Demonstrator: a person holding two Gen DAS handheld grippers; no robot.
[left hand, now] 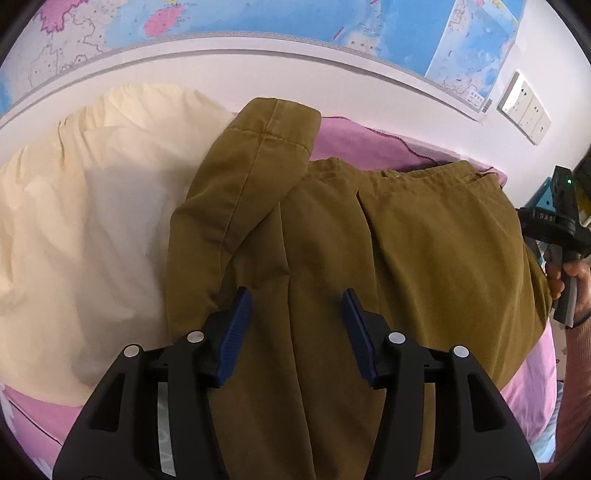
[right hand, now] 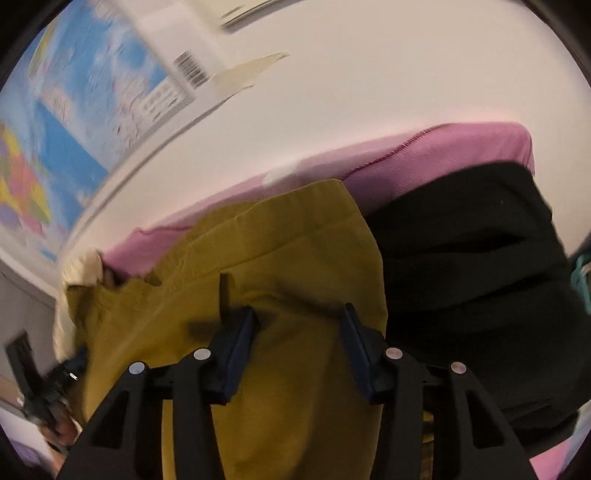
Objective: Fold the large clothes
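Trousers [left hand: 424, 240] under both half-open, empty jaws; cream pillow [left hand: 74, 221] left view only, black garment [right hand: 480, 277] right.

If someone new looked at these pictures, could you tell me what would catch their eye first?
Most likely the mustard-brown trousers spread over the pink sheet, one leg folded back toward the wall. The left gripper and right gripper hover over them, open. A cream pillow lies left, black clothing right, a colourful map on the wall.
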